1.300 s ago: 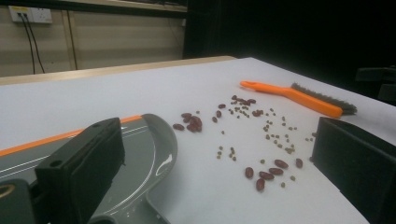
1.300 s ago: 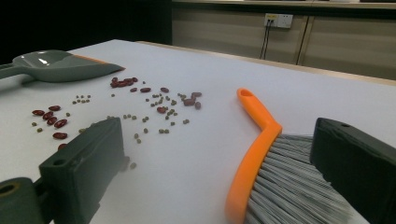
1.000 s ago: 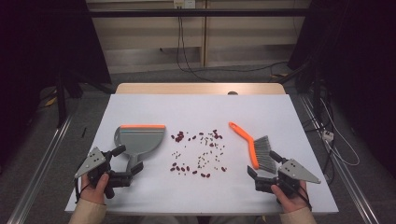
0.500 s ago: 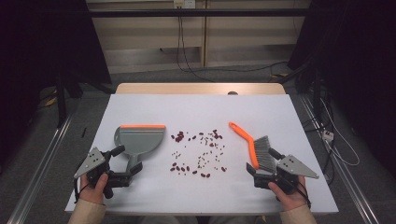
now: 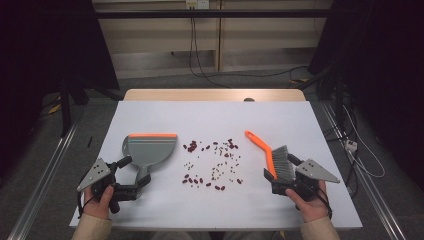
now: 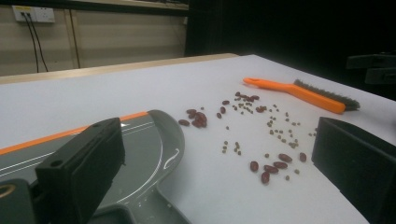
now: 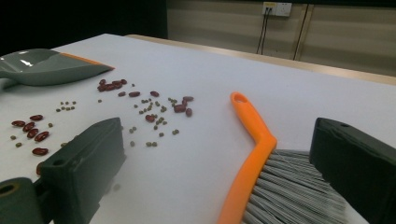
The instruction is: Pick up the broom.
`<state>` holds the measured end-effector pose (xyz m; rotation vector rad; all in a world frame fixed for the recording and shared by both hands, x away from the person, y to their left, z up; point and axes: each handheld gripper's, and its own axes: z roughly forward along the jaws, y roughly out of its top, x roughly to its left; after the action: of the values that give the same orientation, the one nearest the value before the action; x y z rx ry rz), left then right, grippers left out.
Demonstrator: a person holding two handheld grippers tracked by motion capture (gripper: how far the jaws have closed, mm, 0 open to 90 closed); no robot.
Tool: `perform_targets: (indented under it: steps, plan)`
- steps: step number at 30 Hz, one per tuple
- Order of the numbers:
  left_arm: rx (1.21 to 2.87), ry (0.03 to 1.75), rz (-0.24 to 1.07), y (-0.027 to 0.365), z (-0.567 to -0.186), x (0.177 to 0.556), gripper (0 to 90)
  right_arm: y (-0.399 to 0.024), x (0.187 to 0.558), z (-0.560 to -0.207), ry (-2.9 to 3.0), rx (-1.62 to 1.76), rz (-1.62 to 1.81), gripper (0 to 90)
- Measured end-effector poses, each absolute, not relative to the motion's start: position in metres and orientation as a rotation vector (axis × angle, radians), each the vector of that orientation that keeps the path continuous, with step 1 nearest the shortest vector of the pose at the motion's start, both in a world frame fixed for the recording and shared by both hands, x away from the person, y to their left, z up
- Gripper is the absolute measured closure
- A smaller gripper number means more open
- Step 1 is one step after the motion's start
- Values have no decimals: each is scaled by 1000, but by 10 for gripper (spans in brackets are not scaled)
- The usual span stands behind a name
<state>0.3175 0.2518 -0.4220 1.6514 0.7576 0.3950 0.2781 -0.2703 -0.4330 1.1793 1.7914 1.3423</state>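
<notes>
Left hand-held gripper stands wide open around the dustpan handle; right hand-held gripper, also wide open, straddles the brush near the surface's front edge.

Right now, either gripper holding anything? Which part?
Nothing held. Left gripper is open around the dustpan handle; right gripper is open around the brush head.

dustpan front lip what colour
Orange, on a grey dustpan; the high view shows it best.
</notes>
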Motion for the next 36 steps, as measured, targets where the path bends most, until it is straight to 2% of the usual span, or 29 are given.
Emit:
perform_targets:
  steps: [24, 33, 35, 36]
  plan:
    - [1661, 758, 390, 251, -423, 317, 22, -273, 330, -424, 1827, 1289, 1228, 49]
    - [1655, 758, 387, 252, -423, 318, 22, -275, 352, -423, 1841, 1364, 1179, 146]
    - [1656, 757, 388, 252, -423, 318, 22, -275, 359, -424, 1871, 1378, 1137, 210]
    - [1655, 758, 387, 252, -423, 318, 22, -275, 359, -424, 1871, 1378, 1137, 210]
